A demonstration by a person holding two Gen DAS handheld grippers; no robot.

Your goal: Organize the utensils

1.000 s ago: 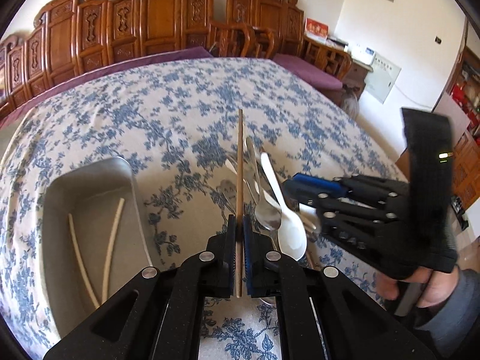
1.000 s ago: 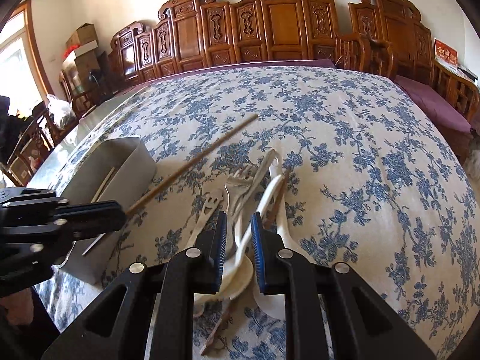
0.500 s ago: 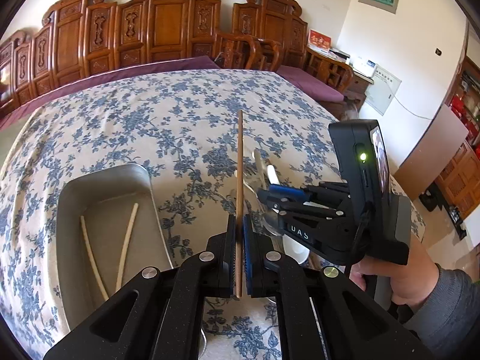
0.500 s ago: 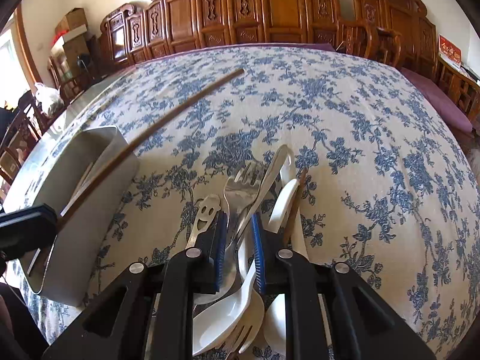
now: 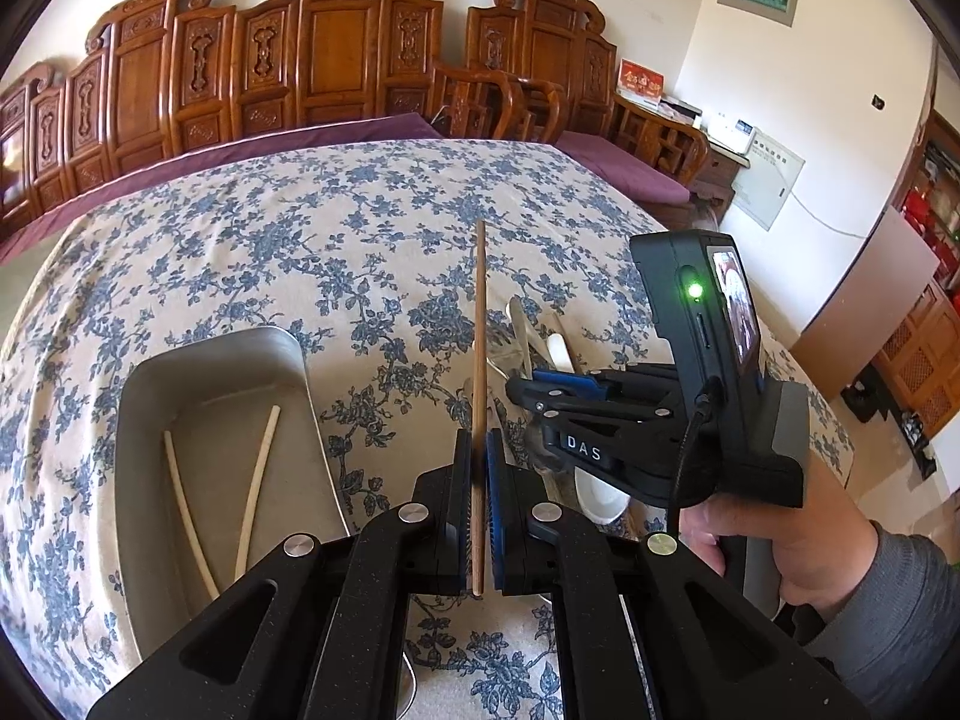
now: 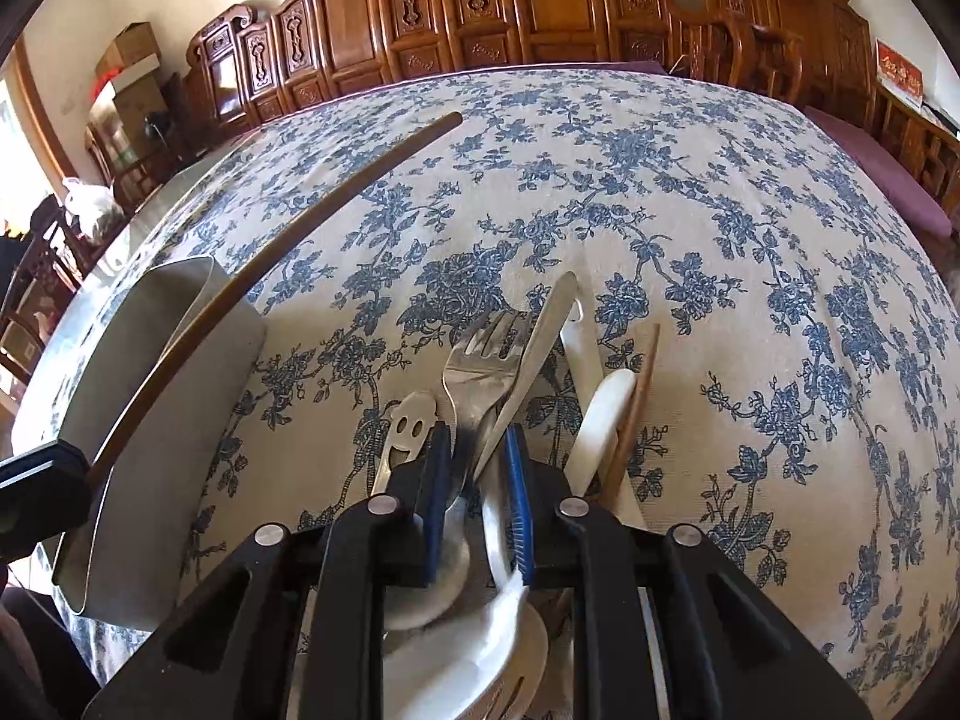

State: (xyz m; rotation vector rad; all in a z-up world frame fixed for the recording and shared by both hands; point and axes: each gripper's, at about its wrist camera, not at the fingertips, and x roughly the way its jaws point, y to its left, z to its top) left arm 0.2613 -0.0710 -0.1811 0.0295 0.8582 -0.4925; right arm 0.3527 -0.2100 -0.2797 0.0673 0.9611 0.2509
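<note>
Left gripper (image 5: 478, 516): jaws clamped on a long brown wooden chopstick (image 5: 479, 360) that points straight toward 12 o'clock, held off the cloth.
Right gripper (image 6: 477, 495): jaws apart, low over the utensil pile, with the steel fork's neck and a steel handle (image 6: 528, 366) between them; whether the pads touch metal is hard to tell.
Tray: grey metal oblong tray (image 5: 288, 354) at 9 o'clock of the left gripper, holding two pale chopsticks (image 5: 255, 486) that meet in a V.
Utensil pile: steel fork (image 6: 480, 369), a steel spoon with a smiley-face cut-out (image 6: 408, 426), white plastic spoons (image 6: 600, 426) and a second brown chopstick (image 6: 636, 402), heaped at 3 o'clock of the tray.
Tabletop: covered by a blue-flowered cream cloth (image 6: 750, 252).
Background: carved wooden chairs (image 5: 336, 54) line the far edge at 12 o'clock.
</note>
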